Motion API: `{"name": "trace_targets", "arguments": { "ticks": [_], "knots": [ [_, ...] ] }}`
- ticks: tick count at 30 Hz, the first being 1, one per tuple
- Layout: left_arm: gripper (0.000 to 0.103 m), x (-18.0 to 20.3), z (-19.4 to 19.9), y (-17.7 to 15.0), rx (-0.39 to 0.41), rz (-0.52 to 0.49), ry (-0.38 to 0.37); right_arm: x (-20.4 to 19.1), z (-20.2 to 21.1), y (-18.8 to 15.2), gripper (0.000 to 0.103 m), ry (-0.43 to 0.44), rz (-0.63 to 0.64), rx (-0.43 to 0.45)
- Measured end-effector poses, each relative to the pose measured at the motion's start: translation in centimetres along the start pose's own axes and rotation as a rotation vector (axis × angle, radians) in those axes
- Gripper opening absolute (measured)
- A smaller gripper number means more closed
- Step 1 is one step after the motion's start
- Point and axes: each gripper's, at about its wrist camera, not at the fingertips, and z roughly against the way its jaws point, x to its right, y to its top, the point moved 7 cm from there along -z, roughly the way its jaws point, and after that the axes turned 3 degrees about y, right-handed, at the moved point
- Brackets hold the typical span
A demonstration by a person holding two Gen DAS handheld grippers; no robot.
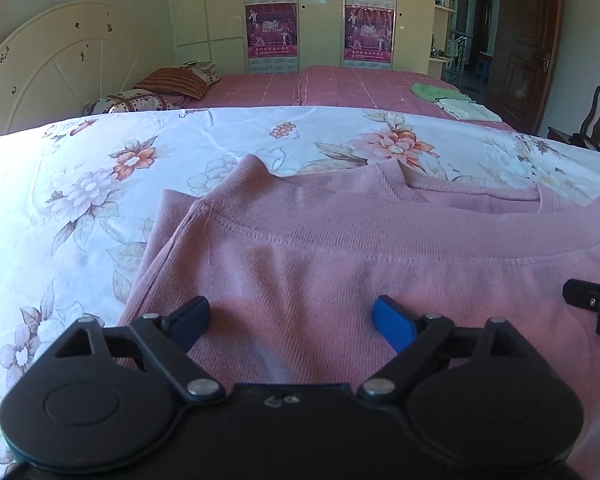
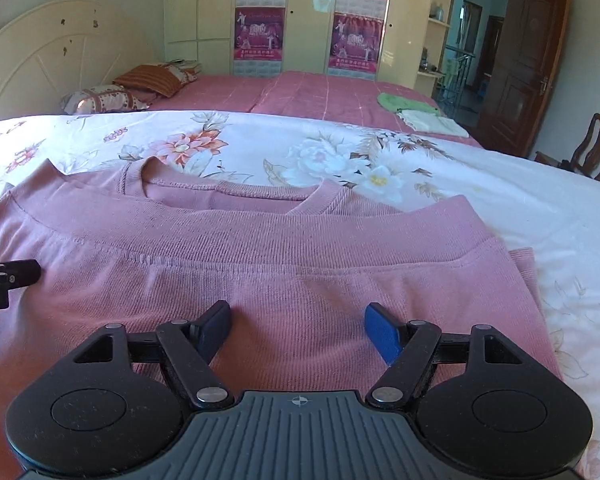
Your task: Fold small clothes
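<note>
A pink knit shirt (image 1: 340,256) lies on the floral sheet (image 1: 100,168), its lower half folded up so the hem lies just below the neckline; it also shows in the right wrist view (image 2: 280,264). My left gripper (image 1: 292,316) is open and empty over the left part of the shirt. My right gripper (image 2: 298,322) is open and empty over the right part. The right gripper's tip shows at the right edge of the left wrist view (image 1: 592,300). The left gripper's tip shows at the left edge of the right wrist view (image 2: 8,280).
Beyond the floral sheet (image 2: 460,168) is a pink bedspread (image 1: 340,88) with pillows (image 1: 172,84), a green cloth (image 1: 436,92) and a folded white cloth (image 1: 468,110). A wardrobe (image 1: 320,16) stands behind. A wooden chair (image 1: 592,124) and a brown door (image 1: 528,40) are at the right.
</note>
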Motion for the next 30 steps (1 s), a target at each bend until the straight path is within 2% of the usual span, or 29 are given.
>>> {"name": "trace_targets", "arguments": {
  "ticks": [9, 14, 26, 30],
  "knots": [
    [0.088, -0.3, 1.7, -0.5, -0.024, 0.012, 0.000, -0.6, 2.8, 0.4, 0.072, 0.039, -0.076, 0.019],
    [0.088, -0.7, 3.4, -1.3, -0.039, 0.014, -0.011, -1.8, 5.0, 0.1, 0.072, 0.063, -0.063, 0.023],
    [0.089, -3.8, 8.7, -5.7, -0.081, 0.106, -0.053, -4.4, 8.4, -3.7, 0.072, 0.085, -0.016, 0.005],
    [0.089, -4.9, 10.0, -7.8, -0.121, 0.161, -0.070, -5.2, 8.8, -4.7, 0.072, 0.093, -0.003, -0.006]
  ]
}}
